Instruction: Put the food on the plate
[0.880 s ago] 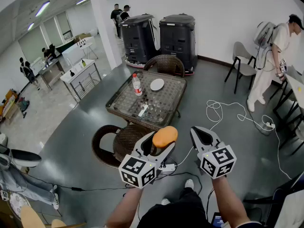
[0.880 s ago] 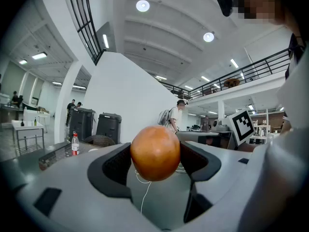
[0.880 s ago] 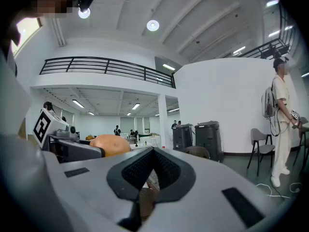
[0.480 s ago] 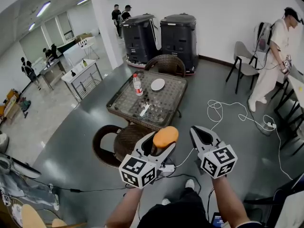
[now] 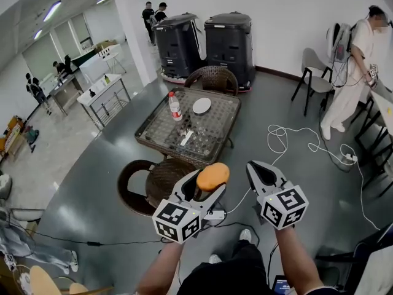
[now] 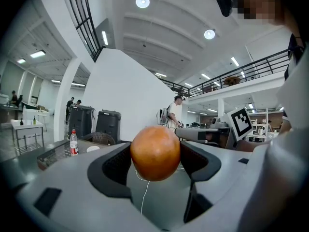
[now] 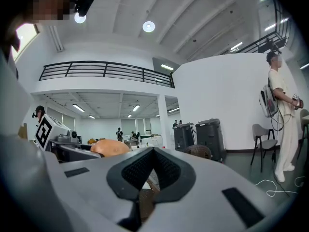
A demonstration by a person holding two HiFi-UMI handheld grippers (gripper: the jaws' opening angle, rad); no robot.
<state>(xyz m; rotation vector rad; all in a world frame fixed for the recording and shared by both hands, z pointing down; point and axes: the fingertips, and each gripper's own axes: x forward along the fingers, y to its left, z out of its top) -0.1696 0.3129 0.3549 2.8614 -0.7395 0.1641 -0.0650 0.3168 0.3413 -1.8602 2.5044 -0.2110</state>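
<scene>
A round orange food item (image 5: 212, 176) sits clamped between the jaws of my left gripper (image 5: 207, 186), held in the air in front of me; in the left gripper view the orange food (image 6: 155, 152) fills the gap between the pads. My right gripper (image 5: 264, 176) hangs beside it to the right, shut with nothing in it (image 7: 153, 170). A small white plate (image 5: 201, 106) lies on the far part of a glass-topped wicker table (image 5: 159, 137), well ahead of both grippers. A water bottle (image 5: 175, 107) stands left of the plate.
A wicker chair (image 5: 152, 180) stands between me and the table, another wicker chair (image 5: 212, 80) behind it. Two dark bins (image 5: 228, 45) line the back wall. A white cable (image 5: 293, 141) trails over the floor at right, near a person (image 5: 355, 72) and a grey chair (image 5: 313, 78).
The view has shifted slightly as I move; table and plate sit a little higher and further left in the head view. Both grippers keep their pose and the left still holds the food.
</scene>
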